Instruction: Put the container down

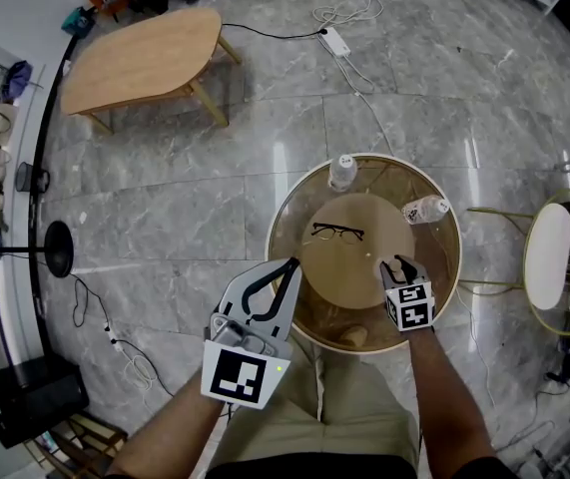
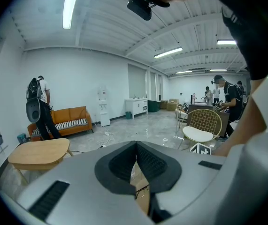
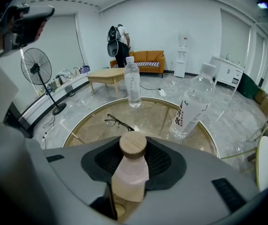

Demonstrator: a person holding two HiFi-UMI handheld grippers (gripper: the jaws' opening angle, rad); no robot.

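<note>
Beyond the right tongs' [image 3: 134, 161] container [image 3: 130, 176], a bottle's [image 3: 197, 95] label [image 3: 188, 115] shows red characters.

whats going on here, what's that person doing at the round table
A person stands over a round glass table with a gripper in each hand. The right gripper is clamped on a small pale bottle with a wooden cap, held over the table's near side; whether its base touches the top can't be seen. The left gripper is shut and empty at the near edge. On the table are a pair of glasses, a water bottle and a second water bottle.
</note>
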